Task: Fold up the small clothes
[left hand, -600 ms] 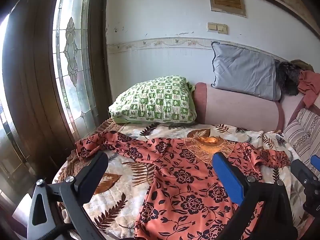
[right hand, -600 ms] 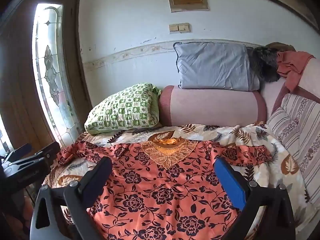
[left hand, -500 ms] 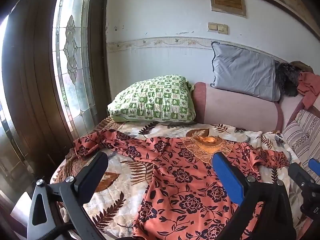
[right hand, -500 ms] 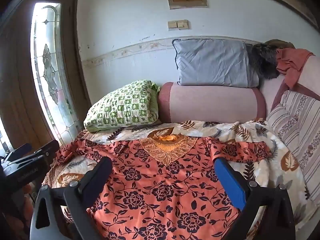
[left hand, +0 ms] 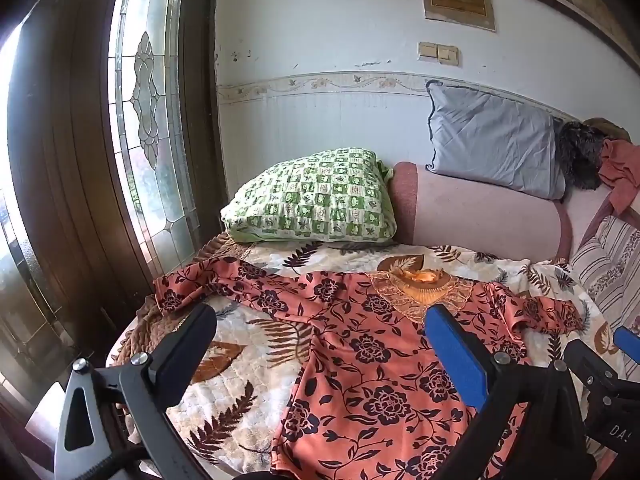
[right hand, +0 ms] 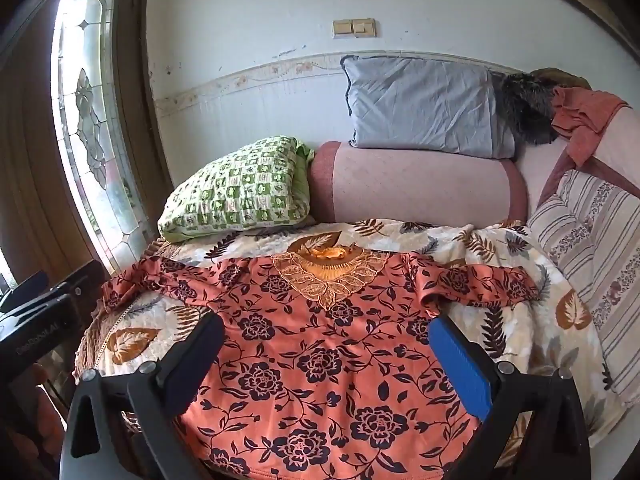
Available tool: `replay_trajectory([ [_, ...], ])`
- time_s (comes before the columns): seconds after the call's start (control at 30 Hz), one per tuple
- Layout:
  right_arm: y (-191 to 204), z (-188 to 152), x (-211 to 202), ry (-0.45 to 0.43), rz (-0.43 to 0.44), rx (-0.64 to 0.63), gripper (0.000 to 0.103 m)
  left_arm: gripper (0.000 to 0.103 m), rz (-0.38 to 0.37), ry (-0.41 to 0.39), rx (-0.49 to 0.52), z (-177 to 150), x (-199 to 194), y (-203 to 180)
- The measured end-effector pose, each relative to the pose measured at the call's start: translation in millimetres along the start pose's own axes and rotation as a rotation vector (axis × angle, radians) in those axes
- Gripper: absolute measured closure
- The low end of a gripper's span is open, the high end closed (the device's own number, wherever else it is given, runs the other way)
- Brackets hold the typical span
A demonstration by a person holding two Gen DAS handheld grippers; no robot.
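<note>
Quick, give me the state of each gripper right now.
Left gripper: open wide, holding nothing, above the floral top.
Right gripper: open wide, holding nothing, above the same top.

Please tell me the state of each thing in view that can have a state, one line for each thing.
Orange floral top: spread flat on the blanket, sleeves out, not yet folded.
Left claw: open, holding nothing.
Right claw: open, holding nothing.
Green pillow: lying tilted against the bolster.
Grey pillow: leaning on the wall.

Both the left tool (left hand: 320, 344) and right tool (right hand: 326, 350) gape wide, seemingly gripping nothing.
</note>
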State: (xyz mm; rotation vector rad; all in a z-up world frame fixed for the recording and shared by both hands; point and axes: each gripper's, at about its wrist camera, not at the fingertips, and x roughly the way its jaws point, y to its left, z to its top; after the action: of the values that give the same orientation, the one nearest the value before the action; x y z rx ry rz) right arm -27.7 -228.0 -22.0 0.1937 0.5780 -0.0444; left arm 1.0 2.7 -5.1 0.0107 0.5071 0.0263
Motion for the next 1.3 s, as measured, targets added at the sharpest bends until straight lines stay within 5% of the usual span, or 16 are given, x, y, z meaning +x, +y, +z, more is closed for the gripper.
replay_trajectory([
  [1.3,1.9,-4.9,8.1,0.039,0.008,-0.005,0.000,0.000,0.022,0.030,0.015,-1.9,11.3,-0.4],
])
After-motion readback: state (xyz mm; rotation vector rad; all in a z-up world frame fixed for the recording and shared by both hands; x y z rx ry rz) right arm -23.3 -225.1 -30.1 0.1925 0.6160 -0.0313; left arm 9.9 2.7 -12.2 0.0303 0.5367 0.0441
